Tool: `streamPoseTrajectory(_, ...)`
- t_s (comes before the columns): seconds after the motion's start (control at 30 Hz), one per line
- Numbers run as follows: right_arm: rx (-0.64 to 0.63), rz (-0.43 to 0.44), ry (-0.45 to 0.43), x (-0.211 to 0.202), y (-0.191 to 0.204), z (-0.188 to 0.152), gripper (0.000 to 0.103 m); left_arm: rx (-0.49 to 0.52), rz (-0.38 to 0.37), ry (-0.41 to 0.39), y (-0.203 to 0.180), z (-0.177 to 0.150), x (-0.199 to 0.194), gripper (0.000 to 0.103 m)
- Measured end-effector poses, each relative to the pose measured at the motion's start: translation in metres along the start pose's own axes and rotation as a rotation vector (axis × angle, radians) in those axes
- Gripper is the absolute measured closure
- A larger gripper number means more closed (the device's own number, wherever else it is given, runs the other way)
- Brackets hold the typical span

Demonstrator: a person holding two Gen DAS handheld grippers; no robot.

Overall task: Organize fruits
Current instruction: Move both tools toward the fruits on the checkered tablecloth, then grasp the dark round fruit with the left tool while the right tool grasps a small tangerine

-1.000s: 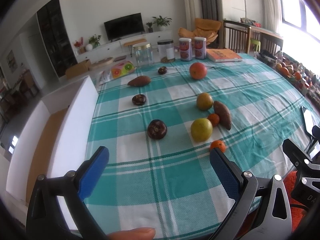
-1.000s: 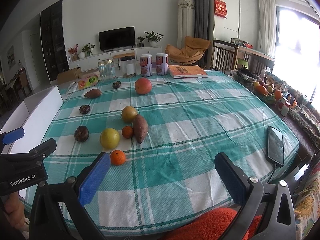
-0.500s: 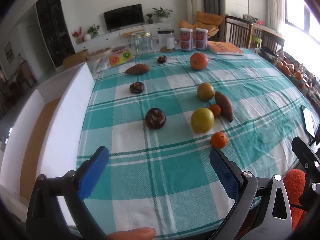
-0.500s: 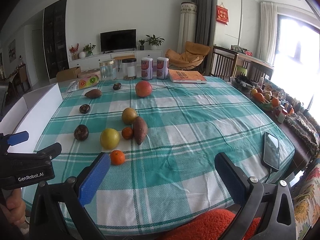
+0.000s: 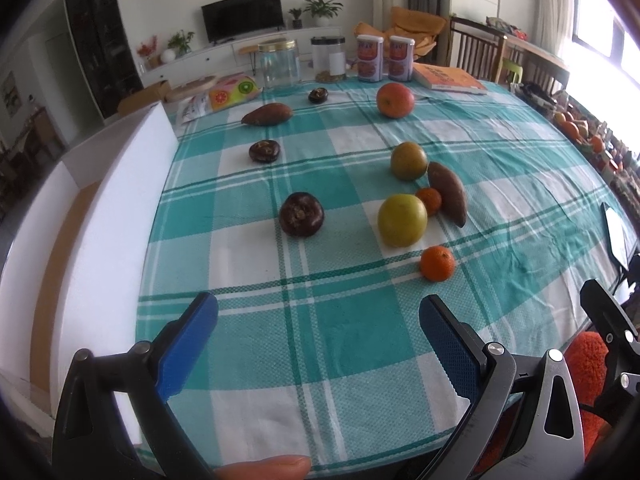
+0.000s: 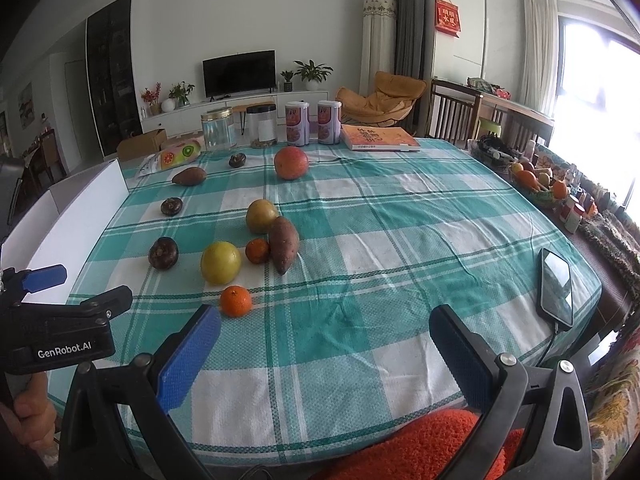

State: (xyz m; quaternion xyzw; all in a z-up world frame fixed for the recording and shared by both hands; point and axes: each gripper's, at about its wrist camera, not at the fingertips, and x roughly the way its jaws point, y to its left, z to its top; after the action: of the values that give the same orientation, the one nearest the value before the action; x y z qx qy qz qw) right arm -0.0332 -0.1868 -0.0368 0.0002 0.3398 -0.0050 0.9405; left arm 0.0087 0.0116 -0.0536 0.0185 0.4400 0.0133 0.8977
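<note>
Teal-and-white checked tablecloth (image 5: 360, 320). Small orange mandarin (image 5: 437, 263), yellow-green round fruit (image 5: 402, 220), dark maroon round fruit (image 5: 301, 214), brown sweet potato (image 5: 447, 193). Blue-padded black gripper fingers (image 6: 188, 356).

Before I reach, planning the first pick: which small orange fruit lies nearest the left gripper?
The lone mandarin, nearer than the one wedged against the sweet potato.

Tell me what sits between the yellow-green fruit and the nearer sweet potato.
A small tangerine is wedged between the yellow-green fruit and the nearer sweet potato; clearest in the right wrist view.
</note>
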Motion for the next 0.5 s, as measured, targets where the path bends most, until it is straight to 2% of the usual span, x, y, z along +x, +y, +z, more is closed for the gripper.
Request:
streamPoseTrajectory(0.27, 0.039, 0.003, 0.046, 0.019, -0.006, -0.003, 0.000, -0.076, -0.052, 0.054, 0.036, -0.012, 0.018, 0.002)
streamPoseTrajectory(0.5, 0.092, 0.054, 0.106, 0.043, -0.006, -0.008, 0.000, -0.086, -0.065, 0.144, 0.040, -0.020, 0.066, 0.002)
